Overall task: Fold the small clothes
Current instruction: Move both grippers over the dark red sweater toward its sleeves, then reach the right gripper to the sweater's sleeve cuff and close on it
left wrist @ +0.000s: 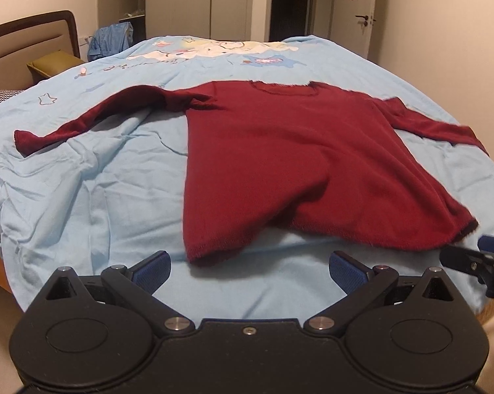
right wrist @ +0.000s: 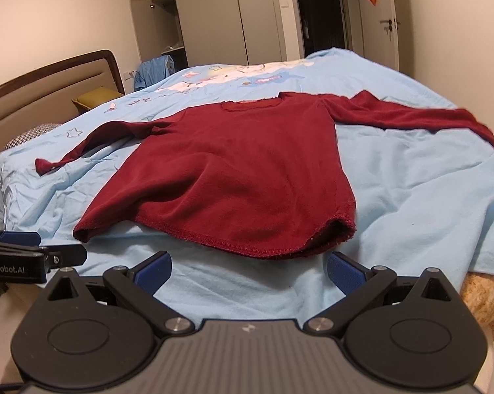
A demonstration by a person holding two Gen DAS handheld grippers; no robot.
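Note:
A dark red long-sleeved sweater lies flat on the light blue bedsheet, neck away from me, both sleeves spread out to the sides. It also shows in the right wrist view. My left gripper is open and empty, just in front of the sweater's hem at its left corner. My right gripper is open and empty, just in front of the hem at its right corner. The right gripper's tip shows at the right edge of the left wrist view; the left gripper shows at the left edge of the right wrist view.
The bed has a brown headboard at the left with an olive pillow. A blue garment hangs beyond the bed. Wardrobes, a dark doorway and a door stand at the far wall. The bed edge is right below the grippers.

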